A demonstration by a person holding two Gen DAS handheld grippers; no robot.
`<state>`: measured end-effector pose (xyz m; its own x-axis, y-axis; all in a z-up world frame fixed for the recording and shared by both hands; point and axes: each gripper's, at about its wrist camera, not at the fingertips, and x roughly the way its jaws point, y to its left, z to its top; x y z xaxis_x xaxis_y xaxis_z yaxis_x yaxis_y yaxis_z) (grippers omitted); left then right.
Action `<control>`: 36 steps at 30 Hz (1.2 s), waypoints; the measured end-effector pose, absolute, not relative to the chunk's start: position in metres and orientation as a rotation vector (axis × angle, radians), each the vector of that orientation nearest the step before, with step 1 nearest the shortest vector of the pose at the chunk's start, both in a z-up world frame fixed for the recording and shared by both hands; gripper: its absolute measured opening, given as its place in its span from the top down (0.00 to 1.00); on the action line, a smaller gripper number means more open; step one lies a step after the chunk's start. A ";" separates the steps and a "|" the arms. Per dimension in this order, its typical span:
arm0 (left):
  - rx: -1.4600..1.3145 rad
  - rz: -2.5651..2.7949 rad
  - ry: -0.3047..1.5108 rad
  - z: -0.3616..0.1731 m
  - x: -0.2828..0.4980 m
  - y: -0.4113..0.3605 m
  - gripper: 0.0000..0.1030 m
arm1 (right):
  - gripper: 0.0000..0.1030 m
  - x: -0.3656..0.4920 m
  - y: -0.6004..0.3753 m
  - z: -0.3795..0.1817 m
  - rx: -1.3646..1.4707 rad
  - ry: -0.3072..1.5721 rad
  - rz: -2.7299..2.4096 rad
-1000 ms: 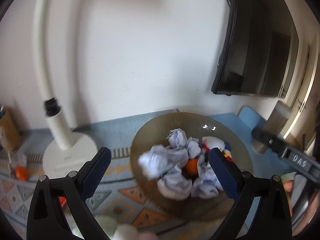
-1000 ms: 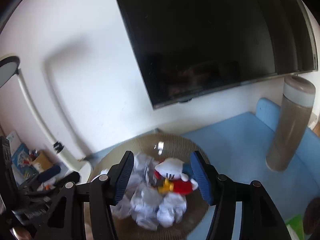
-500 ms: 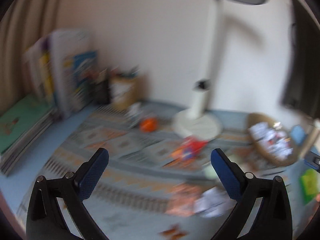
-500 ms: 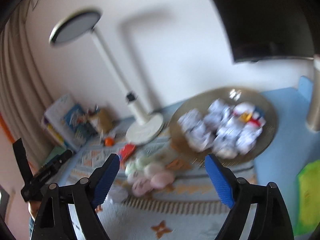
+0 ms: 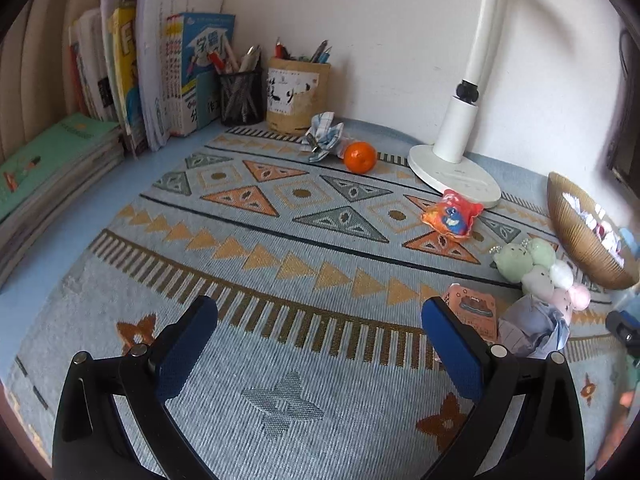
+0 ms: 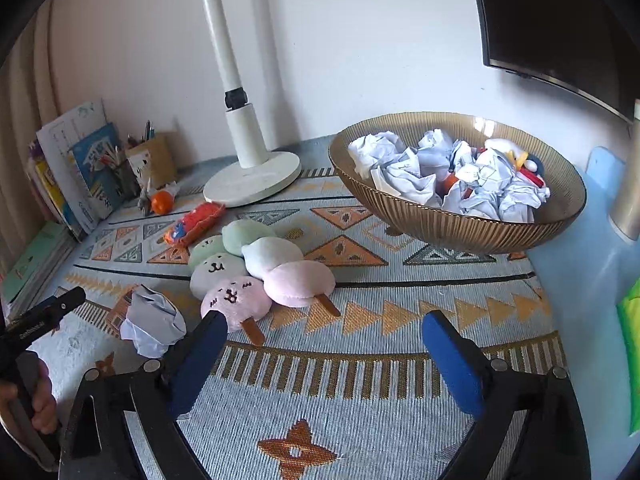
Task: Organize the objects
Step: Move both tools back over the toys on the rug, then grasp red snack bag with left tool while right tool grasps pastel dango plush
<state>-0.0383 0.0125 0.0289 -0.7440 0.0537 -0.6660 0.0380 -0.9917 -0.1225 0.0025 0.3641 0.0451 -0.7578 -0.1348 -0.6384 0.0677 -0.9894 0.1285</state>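
Observation:
My left gripper [image 5: 318,320] is open over the patterned mat [image 5: 280,248], with nothing between its blue pads. To its right lie a crumpled paper ball [image 5: 532,330], a pink card [image 5: 474,312], plush dango skewers [image 5: 536,268] and a red packet [image 5: 452,214]. An orange [image 5: 360,156] and a checked paper wad [image 5: 324,140] sit further back. My right gripper [image 6: 324,324] hangs low over the mat, its jaws opening and empty. Just ahead of it lie the plush skewers [image 6: 256,268] and the paper ball [image 6: 154,322]. The ribbed brown bowl [image 6: 460,232], back right, holds several paper balls and a plush toy.
A white lamp base [image 6: 252,184] stands behind the toys. Books [image 5: 152,60] and two pen holders [image 5: 296,96] line the back left wall. A dark screen [image 6: 560,20] hangs at the right. A hand [image 6: 40,404] holding the other gripper shows at the left edge.
Both views have swung away from the bowl, left and down onto the mat. The right jaws have spread wider. The left jaws are as wide as before.

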 end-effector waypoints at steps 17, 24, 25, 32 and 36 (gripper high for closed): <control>-1.109 2.559 0.013 0.067 -0.137 0.082 0.14 | 0.27 -0.072 0.348 0.054 1.278 -0.044 -2.585; -1.214 2.363 0.205 0.025 -0.183 0.136 0.39 | 0.28 -0.102 0.355 0.029 1.301 -0.148 -2.523; -1.229 2.339 0.209 0.019 -0.186 0.140 0.49 | 0.28 -0.105 0.357 0.026 1.311 -0.181 -2.494; -1.189 2.371 0.234 0.012 -0.181 0.148 0.64 | 0.50 -0.093 0.348 0.027 1.226 -0.148 -2.515; -1.188 2.395 0.186 0.019 -0.177 0.138 0.68 | 0.52 -0.083 0.344 0.034 1.185 -0.101 -2.583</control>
<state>-0.1769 0.1382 0.0190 -0.5231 0.3399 -0.7816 -0.4564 -0.8862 -0.0800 -0.0832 0.3443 0.0341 -0.6163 -0.2951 -0.7301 0.2373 -0.9536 0.1852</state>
